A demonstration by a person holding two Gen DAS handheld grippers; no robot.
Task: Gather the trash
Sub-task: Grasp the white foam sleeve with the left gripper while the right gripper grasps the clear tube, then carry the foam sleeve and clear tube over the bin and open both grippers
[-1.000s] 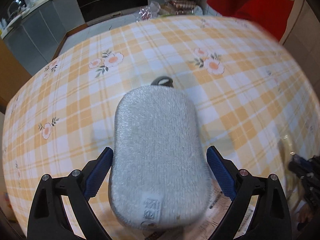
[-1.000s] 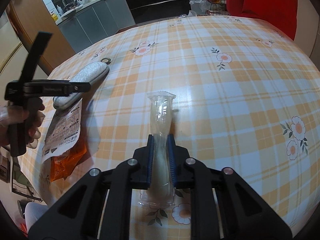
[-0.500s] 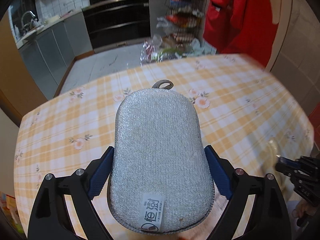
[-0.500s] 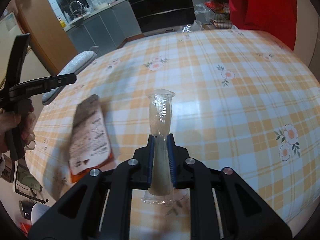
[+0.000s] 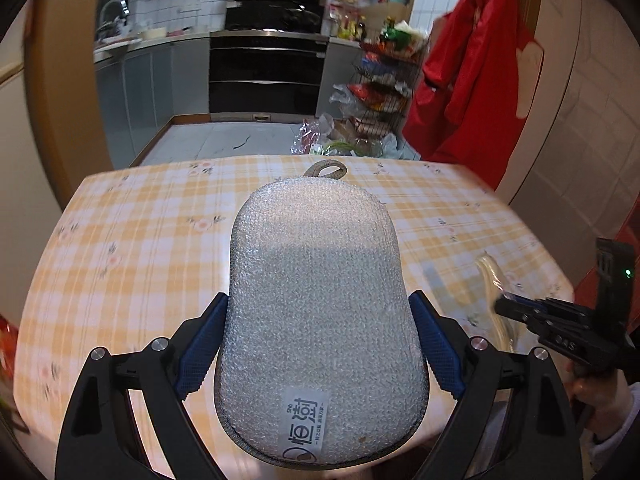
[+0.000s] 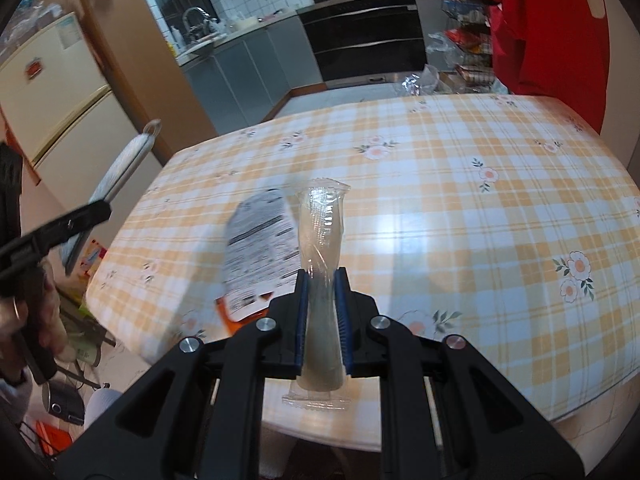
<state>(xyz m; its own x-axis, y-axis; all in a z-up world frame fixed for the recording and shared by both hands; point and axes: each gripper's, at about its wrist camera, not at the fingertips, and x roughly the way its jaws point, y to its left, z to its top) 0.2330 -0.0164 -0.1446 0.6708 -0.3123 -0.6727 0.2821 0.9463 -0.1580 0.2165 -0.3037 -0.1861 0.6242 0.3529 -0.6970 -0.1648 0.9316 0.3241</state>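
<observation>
The left hand-held gripper (image 5: 320,354) is clamped on a grey, silvery scouring sponge (image 5: 320,312), its blue pads (image 5: 202,350) pressing both long sides; the jaws closed a little further within the last second, with the sponge between them. The sponge has a white label (image 5: 306,408) at its near end and a fabric loop (image 5: 325,169) at its far end, and it is held up off the desk (image 5: 132,248), which carries an orange-and-white checked cloth with small flowers. The right hand-held gripper (image 6: 322,312) is pressed nearly together, pinching a clear plastic wrapper (image 6: 323,232) with a pale tube-like thing inside; the wrapper stands up between the 2 blue pads (image 6: 301,312), clear of the cloth. Just beyond that gripper, to the left in the right wrist view, a flat printed packet (image 6: 260,252), white with black text and an orange lower edge, appears over the near part of the desk; it is blurred, and I cannot tell whether it rests on the cloth. Past the desk's far edge are grey kitchen cabinets (image 5: 148,92), a black oven (image 5: 266,76), a wire rack of groceries (image 5: 380,80) and a hanging red garment (image 5: 472,80).
</observation>
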